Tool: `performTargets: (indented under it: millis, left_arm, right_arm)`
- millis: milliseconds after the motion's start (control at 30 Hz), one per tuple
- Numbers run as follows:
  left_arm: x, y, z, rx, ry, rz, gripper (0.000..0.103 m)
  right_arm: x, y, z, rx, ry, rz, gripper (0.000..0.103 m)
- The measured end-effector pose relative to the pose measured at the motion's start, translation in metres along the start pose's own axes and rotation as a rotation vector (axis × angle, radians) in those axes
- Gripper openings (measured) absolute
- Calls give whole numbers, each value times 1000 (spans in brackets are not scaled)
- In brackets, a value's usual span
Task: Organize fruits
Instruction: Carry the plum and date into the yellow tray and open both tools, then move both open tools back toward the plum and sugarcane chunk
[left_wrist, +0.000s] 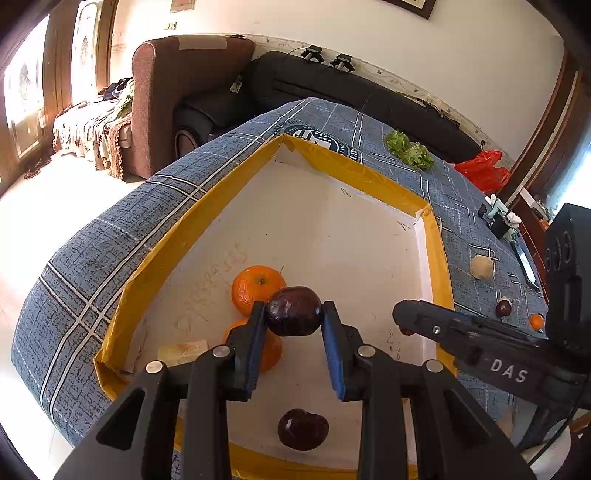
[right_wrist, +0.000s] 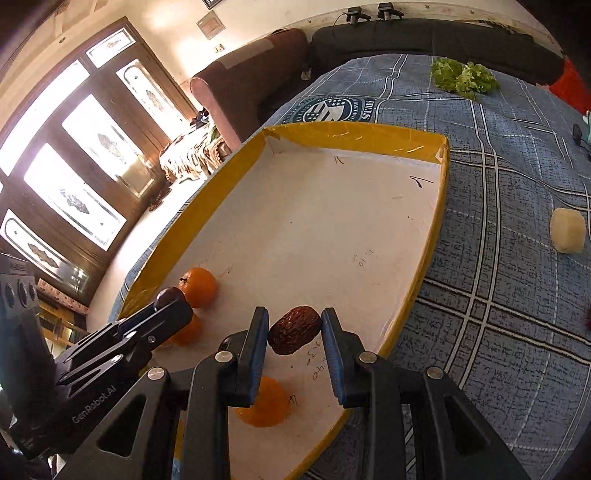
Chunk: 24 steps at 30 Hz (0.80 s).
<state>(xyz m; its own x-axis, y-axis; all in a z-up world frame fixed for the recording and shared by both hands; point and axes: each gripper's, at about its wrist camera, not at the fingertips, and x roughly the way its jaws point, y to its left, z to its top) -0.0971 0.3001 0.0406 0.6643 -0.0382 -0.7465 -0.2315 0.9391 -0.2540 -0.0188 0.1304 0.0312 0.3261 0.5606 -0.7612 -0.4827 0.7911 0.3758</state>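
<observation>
Both tools are loaded and both hang over the white floor of the yellow-rimmed tray (left_wrist: 177, 236) that sits on the counter under its blue plaid cloth (left_wrist: 110, 229). The left tool (left_wrist: 293, 317) is clamped on a dark plum (left_wrist: 293, 311), pads pressing its two sides, with two oranges (left_wrist: 255, 286) just behind and under it and another plum (left_wrist: 303, 429) lying on the tray floor nearer the camera. The right tool (right_wrist: 294, 328) is clamped on a wrinkled brown date (right_wrist: 294, 329), whose long axis runs across from one pad to the other, so it is held by its ends. What the next move likely turns on is that free tray floor lies straight below each fruit: the date hangs over bare white just beyond an orange (right_wrist: 264, 404), near the tray's right wall. More fruit remains out on the cloth to the right, well apart from the tray, nearer the right tool.
</observation>
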Motion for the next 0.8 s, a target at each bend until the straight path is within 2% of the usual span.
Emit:
performTargets:
  millis: [67, 133, 200, 300, 533, 667, 800]
  left_arm:
    - [0, 0, 1, -5, -2, -14, 51]
    - [-2, 0, 2, -14, -8, -10, 63]
    - [-4, 0, 2, -27, -9, -22, 64]
    - [-9, 5, 4, -48, -12, -27, 66]
    - [-26, 12, 6, -110, -44, -24, 81]
    - [-36, 0, 2, -95, -67, -42, 83]
    - [-42, -17, -4, -52, -51, -83, 83]
  right_arm:
    - [0, 0, 2, -4, -10, -10, 34]
    - [0, -2, 4, 10, -16, -11, 47]
    - [-4, -3, 5, 26, -26, 12, 54]
    - [-13, 0, 3, 6, -50, -12, 59]
    - [-43, -7, -5, 19, -114, -22, 63]
    - [-60, -13, -16, 31, -143, -31, 66]
    - [-77, -24, -32, 47, -161, -48, 68]
